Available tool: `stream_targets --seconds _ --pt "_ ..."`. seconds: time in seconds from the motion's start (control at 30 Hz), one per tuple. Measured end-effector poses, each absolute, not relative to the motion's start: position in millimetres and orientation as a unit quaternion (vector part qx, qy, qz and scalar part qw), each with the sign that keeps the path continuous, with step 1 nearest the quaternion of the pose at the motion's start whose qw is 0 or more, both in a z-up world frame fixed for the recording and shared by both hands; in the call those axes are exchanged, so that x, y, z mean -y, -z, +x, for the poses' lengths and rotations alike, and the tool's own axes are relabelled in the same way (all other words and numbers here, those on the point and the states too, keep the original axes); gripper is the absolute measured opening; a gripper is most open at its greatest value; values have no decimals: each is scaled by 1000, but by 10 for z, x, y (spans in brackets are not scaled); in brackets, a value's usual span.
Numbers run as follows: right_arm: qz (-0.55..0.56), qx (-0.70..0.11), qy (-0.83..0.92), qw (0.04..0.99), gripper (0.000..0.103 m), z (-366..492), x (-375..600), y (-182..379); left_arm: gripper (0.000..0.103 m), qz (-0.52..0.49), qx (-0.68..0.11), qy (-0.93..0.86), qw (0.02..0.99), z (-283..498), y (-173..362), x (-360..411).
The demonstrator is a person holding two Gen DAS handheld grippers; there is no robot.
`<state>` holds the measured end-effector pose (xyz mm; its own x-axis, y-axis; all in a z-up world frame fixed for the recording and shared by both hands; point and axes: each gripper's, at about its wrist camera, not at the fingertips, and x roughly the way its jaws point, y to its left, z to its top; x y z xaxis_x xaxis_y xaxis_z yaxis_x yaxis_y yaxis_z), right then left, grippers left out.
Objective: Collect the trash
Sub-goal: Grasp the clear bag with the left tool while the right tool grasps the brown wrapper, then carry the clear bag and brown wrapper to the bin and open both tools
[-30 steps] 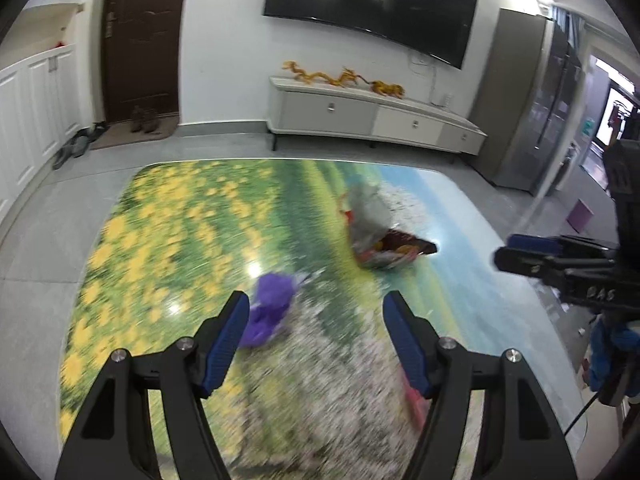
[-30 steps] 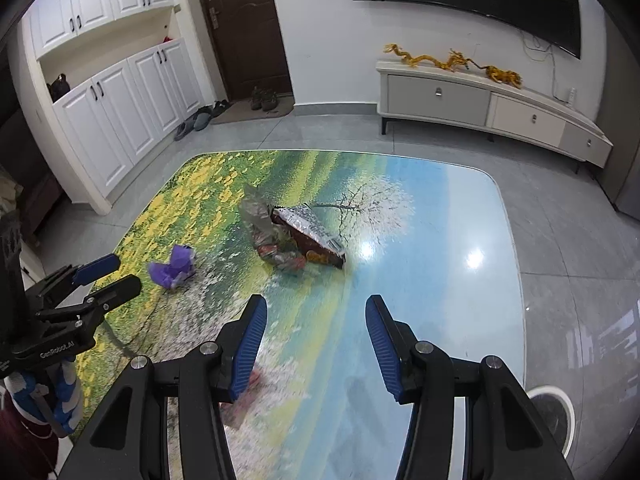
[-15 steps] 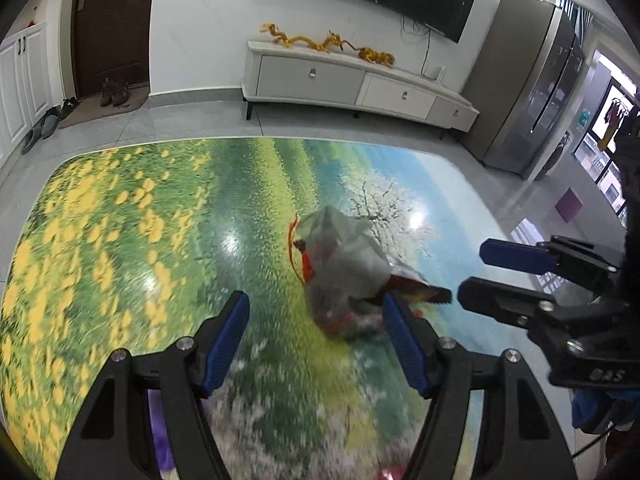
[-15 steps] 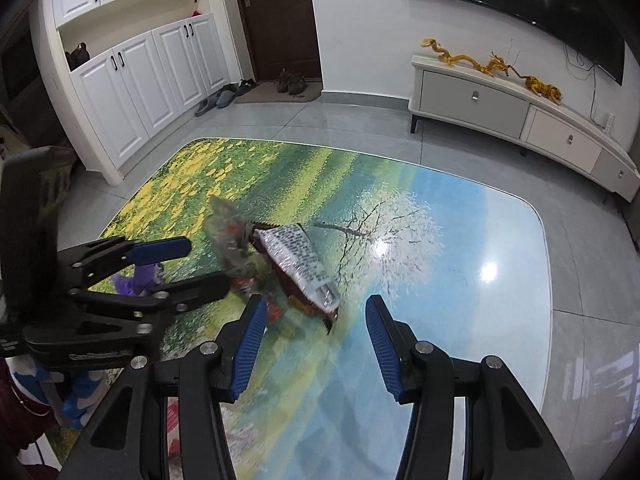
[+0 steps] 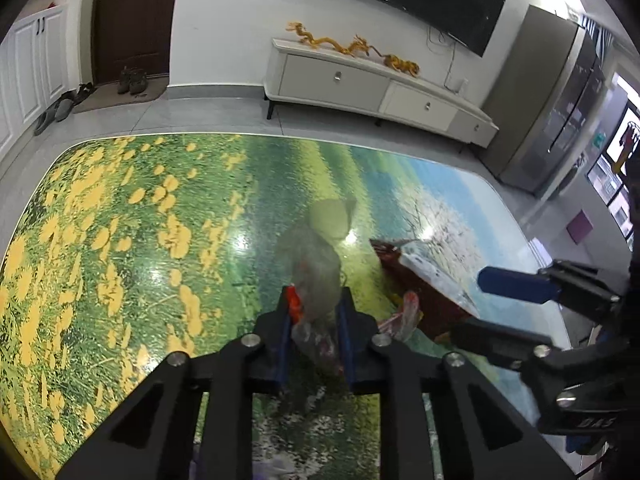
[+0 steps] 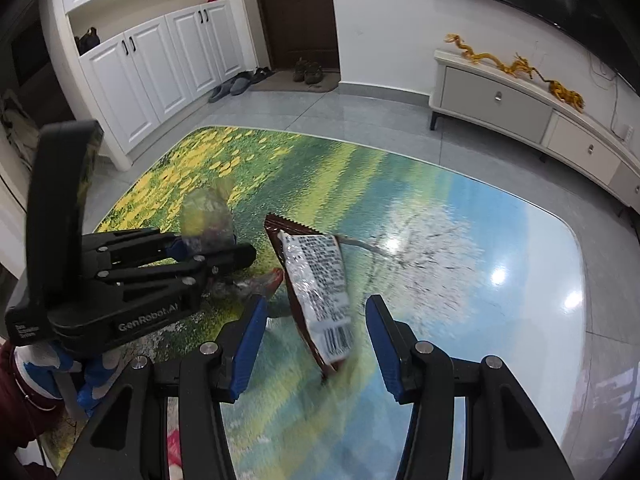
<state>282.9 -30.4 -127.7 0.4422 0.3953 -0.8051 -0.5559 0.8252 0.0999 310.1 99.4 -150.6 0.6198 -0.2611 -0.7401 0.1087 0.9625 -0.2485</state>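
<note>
My left gripper (image 5: 314, 300) is shut on a crumpled clear plastic bag (image 5: 316, 264) that sticks up from its jaws over the glossy landscape-print table (image 5: 120, 220). The bag also shows in the right wrist view (image 6: 206, 220), pinched in the left gripper (image 6: 216, 254). A dark red snack packet with a silver printed back (image 6: 316, 284) lies on the table just ahead of my right gripper (image 6: 316, 340), which is open with the packet's near end between its blue fingers. The packet shows at the right in the left wrist view (image 5: 424, 284), beside the open right gripper (image 5: 480, 308).
A red scrap (image 6: 176, 452) lies at the near table edge. A white TV cabinet (image 5: 376, 88) with gold dragon figures stands against the far wall under a TV. White cupboards (image 6: 160, 64), a dark door (image 6: 296, 12) and shoes are at the left.
My left gripper has closed on the plastic bag, which it was only straddling half a second ago. My right gripper has moved forward so the snack packet lies between its fingers.
</note>
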Motion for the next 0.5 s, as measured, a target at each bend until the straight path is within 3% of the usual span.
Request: stream_targets --seconds 0.2,0.3,0.5 --pt "-91 -458 -279 839 47 2918 255 1435 16 -114 -422 89 895 3084 1527 -1130" --pt "-85 -456 -277 841 33 2916 294 1465 15 -113 -421 88 896 3074 1525 -1136" --pt "-62 -443 -274 851 20 2774 403 1395 14 -103 -419 84 898 3036 1509 -1119"
